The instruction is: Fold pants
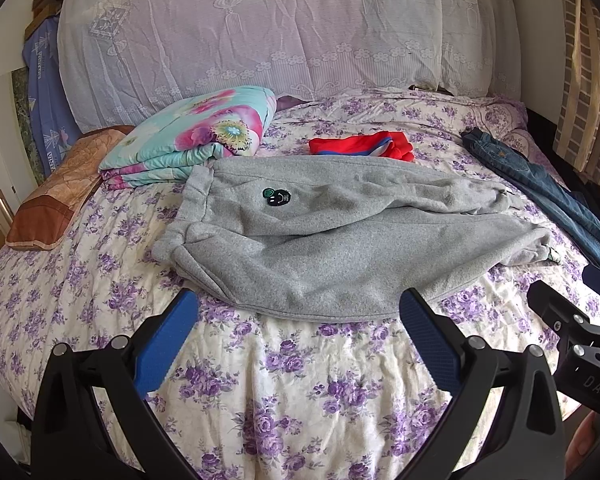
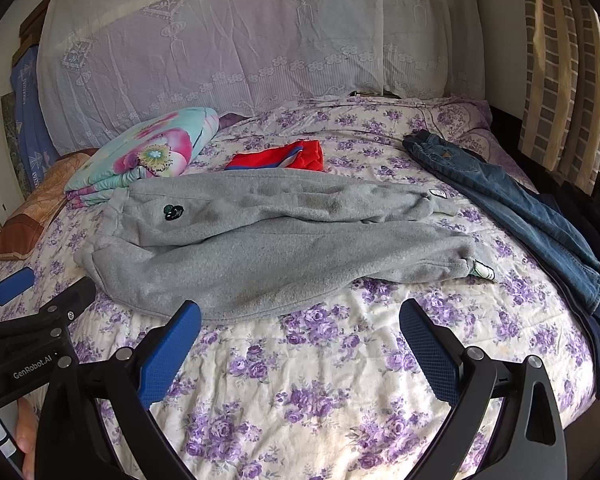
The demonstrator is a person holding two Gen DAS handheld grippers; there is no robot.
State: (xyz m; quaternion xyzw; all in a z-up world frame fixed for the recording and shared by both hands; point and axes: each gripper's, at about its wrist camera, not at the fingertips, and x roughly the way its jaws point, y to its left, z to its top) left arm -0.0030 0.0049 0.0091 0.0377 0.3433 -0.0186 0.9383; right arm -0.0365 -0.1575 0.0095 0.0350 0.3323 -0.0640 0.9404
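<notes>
grey fleece sweatpants (image 1: pixel 340 232) lie flat mid-bed on the purple-flowered bedspread (image 1: pixel 300 380), long axis crosswise: waistband toward the left edge, cuffs toward the right. left gripper (image 1: pixel 298 340) and right gripper (image 2: pixel 300 344) hover near the bed's front edge, jaws wide, empty.

My right gripper (image 2: pixel 300 344) hangs over the flowered bedspread (image 2: pixel 300 400), its blue pads (image 2: pixel 168 352) spread wide with nothing between them. The grey pants (image 2: pixel 260 248) lie flat just beyond it, waistband to the left, both legs running right. A small dark badge (image 2: pixel 173 212) sits near their waistband. Behind the pants lies a red garment (image 2: pixel 284 158); to their back left, a folded floral quilt (image 2: pixel 148 156). Right of the pants, jeans (image 2: pixel 512 208) stretch along the bed edge. My left gripper (image 2: pixel 40 300) pokes in left of the pants, jaws apart.
</notes>
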